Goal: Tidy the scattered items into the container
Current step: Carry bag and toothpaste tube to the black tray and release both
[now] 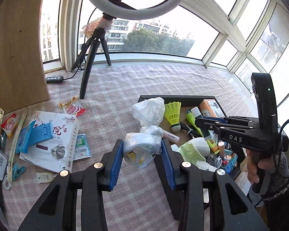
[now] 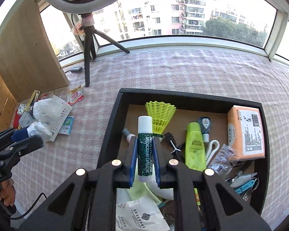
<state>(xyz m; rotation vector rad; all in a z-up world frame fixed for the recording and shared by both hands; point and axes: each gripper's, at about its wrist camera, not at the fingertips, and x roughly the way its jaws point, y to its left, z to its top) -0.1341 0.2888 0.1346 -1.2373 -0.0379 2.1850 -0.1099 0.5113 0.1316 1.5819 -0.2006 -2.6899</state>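
Holding one plastic bag [image 1: 142, 146] in left tongs [image 1: 142, 148] | right tongs [image 2: 145, 152] clamping one lip balm [image 2: 144, 148] above box [image 2: 113, 127]

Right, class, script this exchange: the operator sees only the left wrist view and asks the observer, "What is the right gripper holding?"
Observer: The right gripper is shut on a lip balm; the label reads "medicated lip balm".
Operator: Which end points away from it?
Observer: The white cap, toward the shuttlecock.
Operator: Anything in the box hidden from me?
Observer: A black cable with a white tie, left of the green bottle.
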